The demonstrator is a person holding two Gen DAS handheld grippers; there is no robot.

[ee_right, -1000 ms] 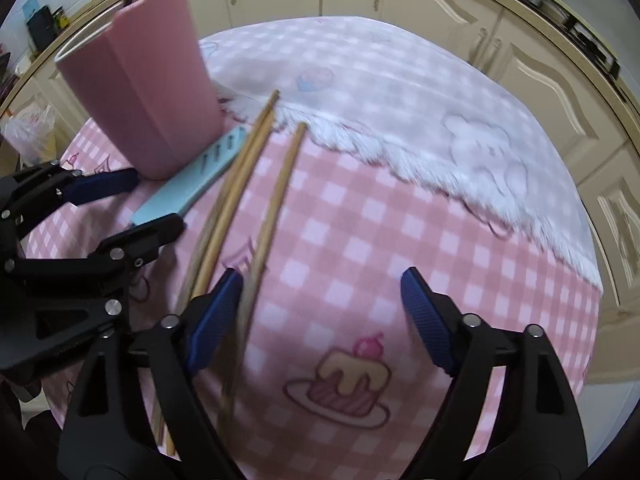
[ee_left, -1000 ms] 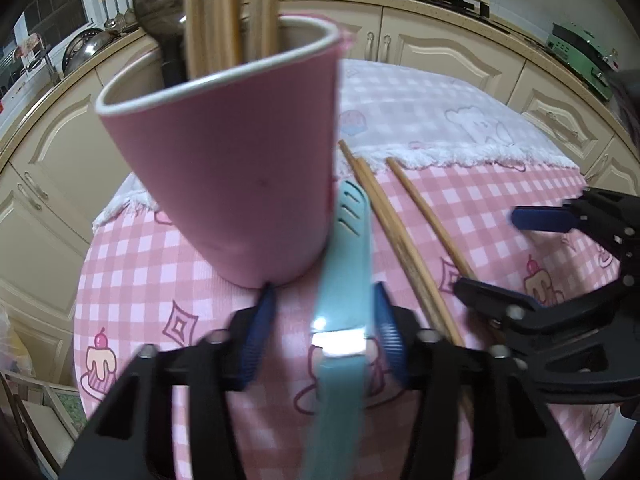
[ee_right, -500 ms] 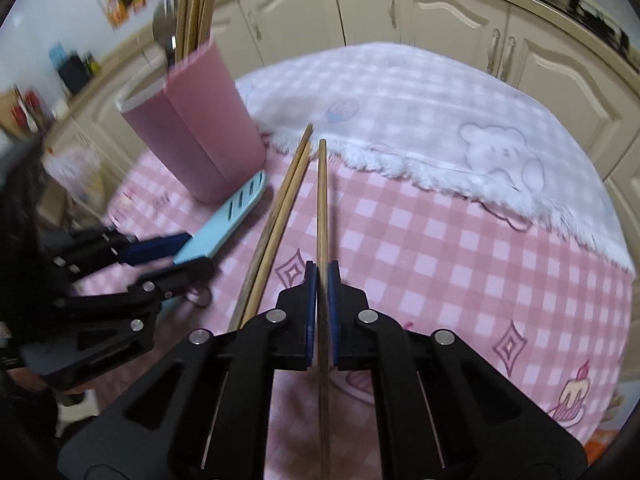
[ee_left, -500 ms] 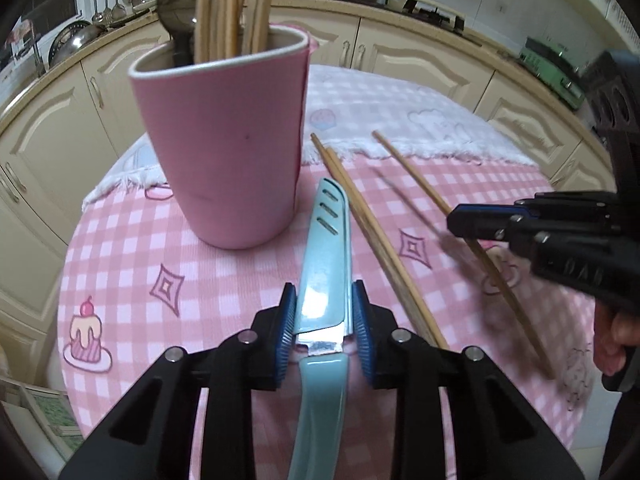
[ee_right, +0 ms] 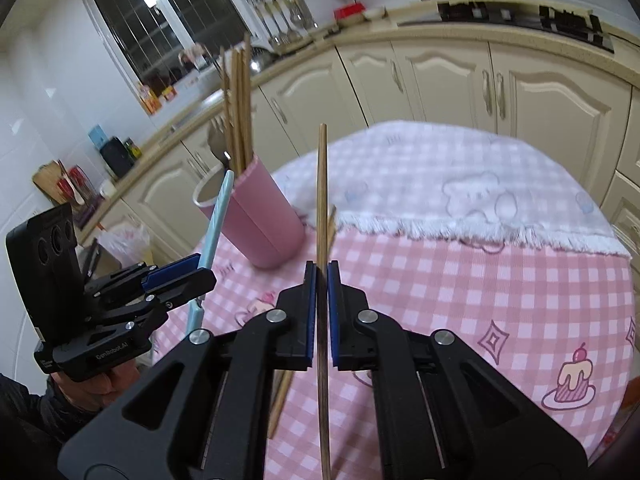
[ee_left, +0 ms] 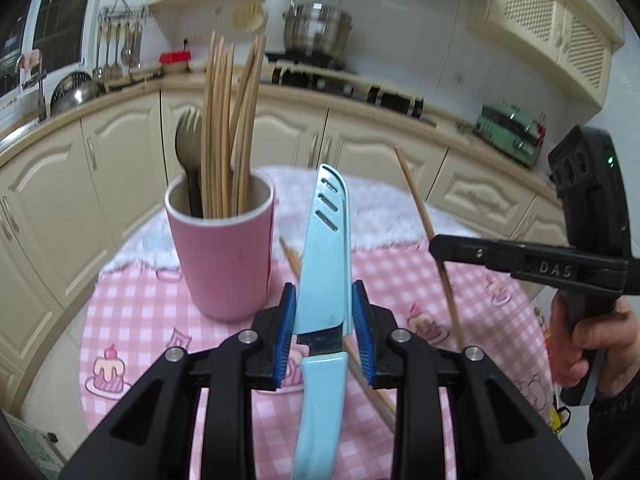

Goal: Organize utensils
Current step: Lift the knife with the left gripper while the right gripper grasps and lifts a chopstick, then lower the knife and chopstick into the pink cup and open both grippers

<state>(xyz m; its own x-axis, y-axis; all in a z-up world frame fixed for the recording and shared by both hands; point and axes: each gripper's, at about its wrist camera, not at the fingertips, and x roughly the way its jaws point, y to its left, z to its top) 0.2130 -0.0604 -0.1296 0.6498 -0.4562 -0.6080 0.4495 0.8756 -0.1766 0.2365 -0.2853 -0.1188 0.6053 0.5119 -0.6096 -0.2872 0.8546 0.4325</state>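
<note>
left hand-held gripper clamps sheathed knife near sheath mouth: light, stiff, likely slick | right hand-held gripper pinches chopstick: thin, rigid, prone to pivot

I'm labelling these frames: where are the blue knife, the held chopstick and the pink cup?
blue knife [ee_left: 325, 264]: left wrist view, middle of its sheathed blade.
held chopstick [ee_right: 321, 184]: right wrist view, shaft above the pads.
pink cup [ee_left: 224, 264]: left wrist view, outer wall.
</note>
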